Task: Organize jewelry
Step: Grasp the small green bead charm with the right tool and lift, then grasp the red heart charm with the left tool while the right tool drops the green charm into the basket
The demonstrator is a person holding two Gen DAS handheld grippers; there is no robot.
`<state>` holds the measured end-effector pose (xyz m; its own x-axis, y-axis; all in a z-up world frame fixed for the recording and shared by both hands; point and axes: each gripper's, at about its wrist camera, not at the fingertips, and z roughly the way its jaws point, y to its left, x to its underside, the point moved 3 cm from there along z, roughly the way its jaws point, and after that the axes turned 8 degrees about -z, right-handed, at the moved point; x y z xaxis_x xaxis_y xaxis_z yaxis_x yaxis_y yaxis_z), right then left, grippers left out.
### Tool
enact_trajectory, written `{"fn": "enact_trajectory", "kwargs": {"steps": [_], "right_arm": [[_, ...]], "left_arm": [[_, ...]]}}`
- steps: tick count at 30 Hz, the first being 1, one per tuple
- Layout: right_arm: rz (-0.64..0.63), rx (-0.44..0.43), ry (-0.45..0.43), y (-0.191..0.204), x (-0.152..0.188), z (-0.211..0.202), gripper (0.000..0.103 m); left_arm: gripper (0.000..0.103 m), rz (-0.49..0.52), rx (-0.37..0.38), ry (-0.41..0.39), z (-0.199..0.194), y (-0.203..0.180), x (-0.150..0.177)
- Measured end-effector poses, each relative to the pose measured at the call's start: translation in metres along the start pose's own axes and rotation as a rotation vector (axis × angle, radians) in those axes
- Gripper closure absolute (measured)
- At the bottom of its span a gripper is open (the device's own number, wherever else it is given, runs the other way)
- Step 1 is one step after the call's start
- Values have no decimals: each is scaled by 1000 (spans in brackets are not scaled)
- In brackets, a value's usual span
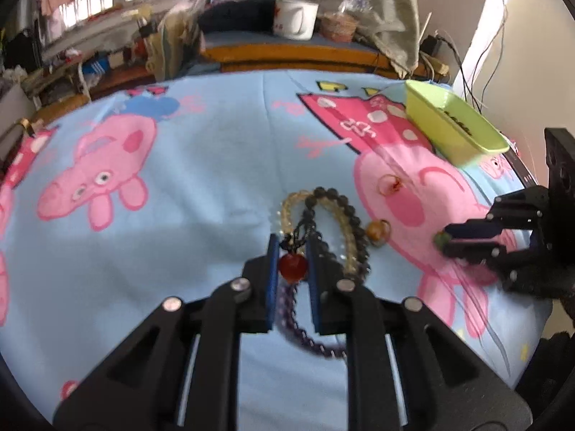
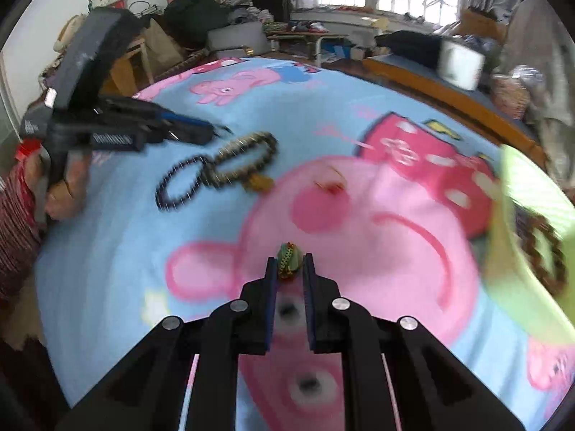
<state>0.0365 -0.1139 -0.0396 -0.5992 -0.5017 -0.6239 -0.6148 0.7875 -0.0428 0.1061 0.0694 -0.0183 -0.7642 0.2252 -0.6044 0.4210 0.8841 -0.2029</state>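
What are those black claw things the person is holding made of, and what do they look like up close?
Each gripper, left and right, is a black plastic linkage with angular arms joined by round silver pins. The two flat fingers carry blue pads on their inner faces. The left hand is bare, gripping a black handle, above a red-and-white striped sleeve.
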Motion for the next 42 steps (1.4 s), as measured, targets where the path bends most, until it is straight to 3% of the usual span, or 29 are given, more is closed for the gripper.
{"fn": "enact_trajectory", "kwargs": {"steps": [5,9,13,16,17,20,22,23,29,33,37,42], "right_arm": [[55,52,-34,-14,29,-27,103],[133,75,-75,-32,52,-51,103],[228,83,-87,-51,78,-68,103],[283,87,-89,-61,99,-75,103],[299,76,-87,-64,104,-76,103],[319,58,-101,-66,117,-84,103],[311,69,-115,-66,123,-92,84],[305,79,-128,-65,126,-97,82],[290,84,-144,-69,131,-107,82],[276,87,-132,-75,124,-102,84],[259,73,-103,-79,115,-90,101],[243,42,-75,-83,111,-75,103]], "left_arm": [[89,-19,96,-48,-29,-18,-1],[89,44,165,-44,-32,-65,-5],[89,173,245,11,-4,-141,0],[89,255,250,76,25,-182,14],[86,283,245,107,38,-196,20],[45,328,178,126,58,-213,29],[43,340,163,123,58,-215,31],[43,334,166,120,54,-212,30],[43,290,167,69,19,-190,26],[43,323,190,81,18,-202,35],[45,359,189,110,39,-220,39],[89,362,185,147,60,-221,40]]}}
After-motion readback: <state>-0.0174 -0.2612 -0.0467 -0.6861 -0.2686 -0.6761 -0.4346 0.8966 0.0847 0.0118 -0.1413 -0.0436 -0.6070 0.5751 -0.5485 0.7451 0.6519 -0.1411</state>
